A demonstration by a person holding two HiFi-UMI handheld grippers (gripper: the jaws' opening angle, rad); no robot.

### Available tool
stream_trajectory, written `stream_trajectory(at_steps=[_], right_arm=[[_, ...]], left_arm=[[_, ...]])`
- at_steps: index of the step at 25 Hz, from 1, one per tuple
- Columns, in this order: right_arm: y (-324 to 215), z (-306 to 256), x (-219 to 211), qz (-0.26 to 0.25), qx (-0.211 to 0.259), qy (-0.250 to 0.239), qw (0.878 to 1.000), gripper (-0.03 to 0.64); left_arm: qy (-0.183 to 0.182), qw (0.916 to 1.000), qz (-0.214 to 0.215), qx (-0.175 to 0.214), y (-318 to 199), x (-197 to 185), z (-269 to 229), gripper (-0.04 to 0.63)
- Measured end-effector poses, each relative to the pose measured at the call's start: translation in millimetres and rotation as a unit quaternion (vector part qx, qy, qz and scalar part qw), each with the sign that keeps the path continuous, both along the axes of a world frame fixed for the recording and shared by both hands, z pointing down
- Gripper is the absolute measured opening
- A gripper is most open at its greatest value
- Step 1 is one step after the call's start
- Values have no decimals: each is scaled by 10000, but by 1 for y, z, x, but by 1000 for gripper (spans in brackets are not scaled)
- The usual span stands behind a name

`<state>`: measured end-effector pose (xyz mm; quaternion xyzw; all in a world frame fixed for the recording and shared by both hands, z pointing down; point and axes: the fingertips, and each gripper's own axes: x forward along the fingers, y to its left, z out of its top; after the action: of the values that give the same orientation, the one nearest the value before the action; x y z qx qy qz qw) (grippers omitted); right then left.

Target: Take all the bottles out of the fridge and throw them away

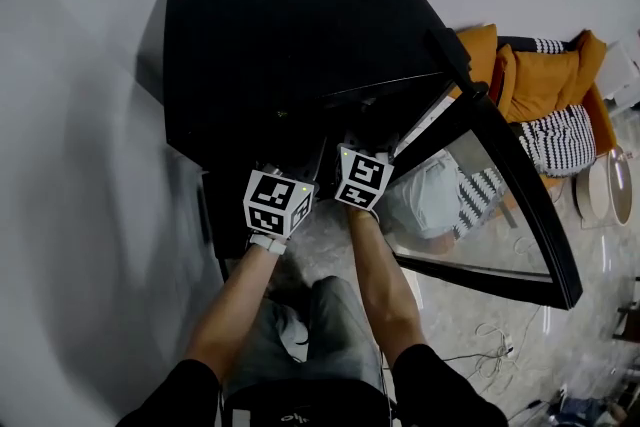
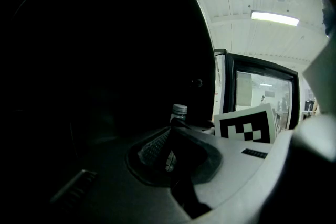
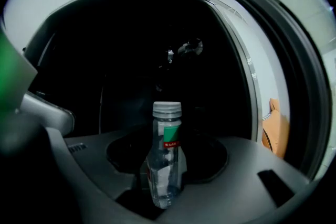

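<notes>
The right hand-held gripper (image 3: pixel 167 181) is closed on a clear bottle (image 3: pixel 167 157). The bottle has a grey cap and a green label and stands upright between the jaws, its lower body sunk in the gap between them. From the head view, both grippers sit at the open front edge of the black fridge (image 1: pixel 290 45), whose glass door (image 1: pixel 535 215) is swung wide to the person's right. The held bottle is therefore at the mouth of the fridge, just in front of its dark inside.

The left hand-held gripper (image 2: pixel 169 140) is empty, with its jaws a little apart and nothing pressed between the pads. Past them a capped bottle (image 2: pixel 179 109) shows against the dark. I cannot tell whether it is the one in the right gripper or another one inside the fridge.

The step in hand looks like carrying one bottle out of the fridge. The next move calls for drawing it clear of the front edge and the door frame while keeping it upright, then taking it to a bin. No bin shows in any view, so it has to be found first. The inside of the fridge is too dark to count what is left.
</notes>
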<state>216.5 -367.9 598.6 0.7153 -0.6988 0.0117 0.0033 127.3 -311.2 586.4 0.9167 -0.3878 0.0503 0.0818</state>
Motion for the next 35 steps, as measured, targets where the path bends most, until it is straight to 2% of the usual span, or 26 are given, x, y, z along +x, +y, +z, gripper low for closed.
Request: stream_trajectory(at_steps=[7, 17, 23, 29, 35], right_arm=[[21, -3, -2, -119, -287, -80, 9995, 176], [64, -19, -10, -338, -537, -5, 9980, 176], [97, -46, -32, -611, -406, 143, 9972, 176], [139, -70, -78, -1065, -133, 303, 9938, 176], [177, -73, -152, -1583, -98, 260, 9870, 176]], left_arm=[[-98, 9993, -112, -332, 17, -3, -9, 8], [-83, 9977, -278, -609, 48, -10, -29, 8], [-33, 9973, -339, -657, 72, -21, -38, 8], [45, 9960, -553, -707, 106, -59, -34, 8], [13, 9916, -981, -837, 140, -130, -21, 8]])
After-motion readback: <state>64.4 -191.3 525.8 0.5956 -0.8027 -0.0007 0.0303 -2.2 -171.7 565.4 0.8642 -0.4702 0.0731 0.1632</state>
